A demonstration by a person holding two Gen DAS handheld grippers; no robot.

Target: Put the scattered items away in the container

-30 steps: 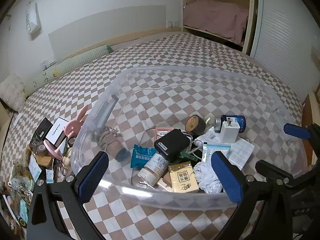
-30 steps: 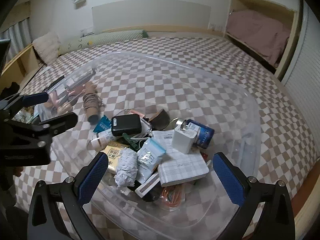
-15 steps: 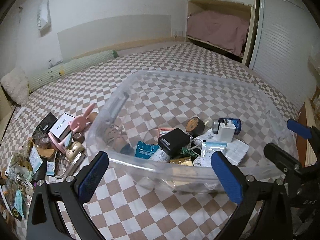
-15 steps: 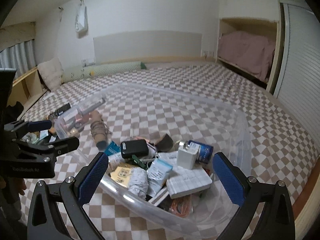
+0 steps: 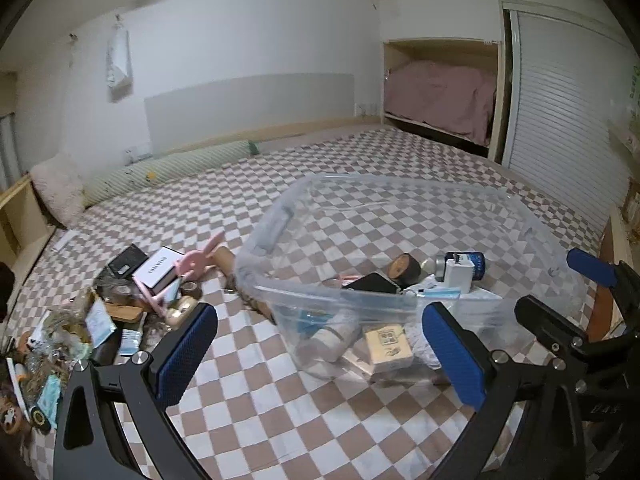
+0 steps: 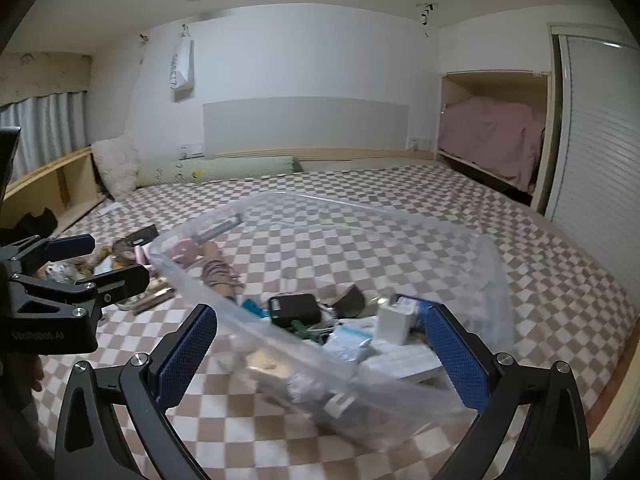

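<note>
Clear plastic tub point(image 5: 400, 240) part-filled; scattered clutter pile point(image 5: 120, 292) waits at nine o'clock; both black blue-padded grippers point(image 5: 316, 356) point(image 6: 320, 356) wide, empty.

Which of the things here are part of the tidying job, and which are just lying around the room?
Job:
clear plastic bin
pile of scattered items
pink bunny holder
white box

Lying about:
green bolster pillow
fluffy white cushion
pink bedding
hanging bag

Container point(image 5: 400, 200) on the bed point(image 5: 320, 420), scattered items point(image 5: 120, 304) to its left.
</note>
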